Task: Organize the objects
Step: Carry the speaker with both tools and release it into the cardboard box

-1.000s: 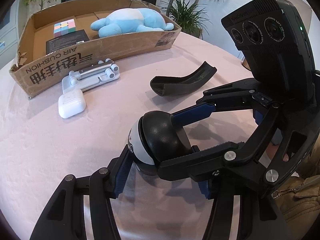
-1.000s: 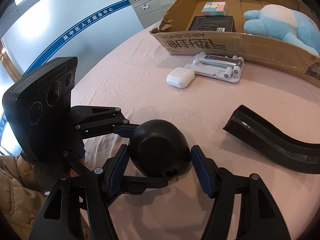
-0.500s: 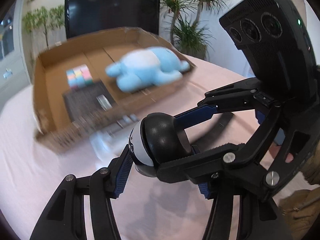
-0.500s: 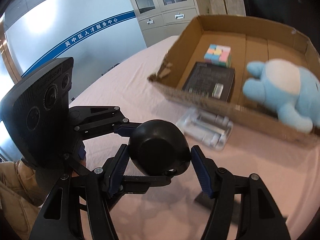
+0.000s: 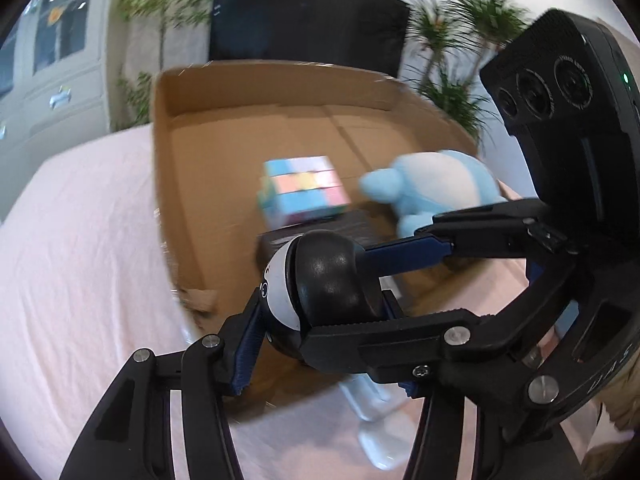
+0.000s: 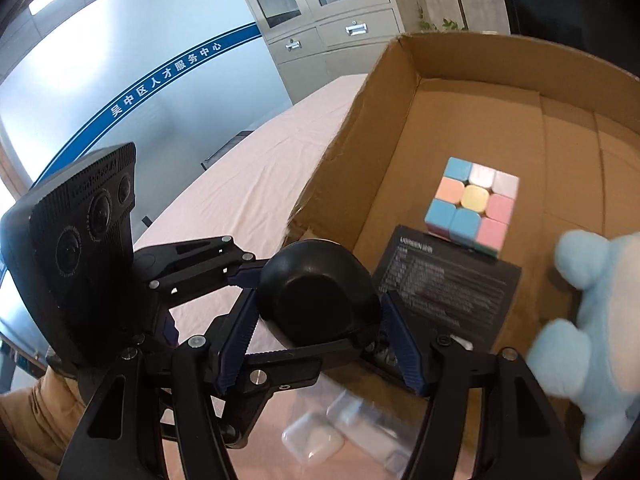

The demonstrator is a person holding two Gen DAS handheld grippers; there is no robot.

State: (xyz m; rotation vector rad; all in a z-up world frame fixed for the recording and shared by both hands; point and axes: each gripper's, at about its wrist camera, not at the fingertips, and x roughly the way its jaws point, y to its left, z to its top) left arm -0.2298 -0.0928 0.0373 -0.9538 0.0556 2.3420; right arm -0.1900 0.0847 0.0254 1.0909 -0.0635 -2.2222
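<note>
- Left wrist view: your left gripper [image 5: 320,312] and right gripper [image 6: 320,316] both clamp the black-and-white ball [image 5: 316,292], held above the cardboard box [image 6: 384,92] near its front wall.
- Pink tablecloth [image 5: 80,240]; cabinets [image 6: 320,12] behind.

plush toy [image 6: 592,344] edge-cropped, phone stand [image 5: 372,412] blurred

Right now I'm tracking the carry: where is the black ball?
The black ball is held between both grippers, in the air over the cardboard box's near left corner, next to the black packet.
</note>
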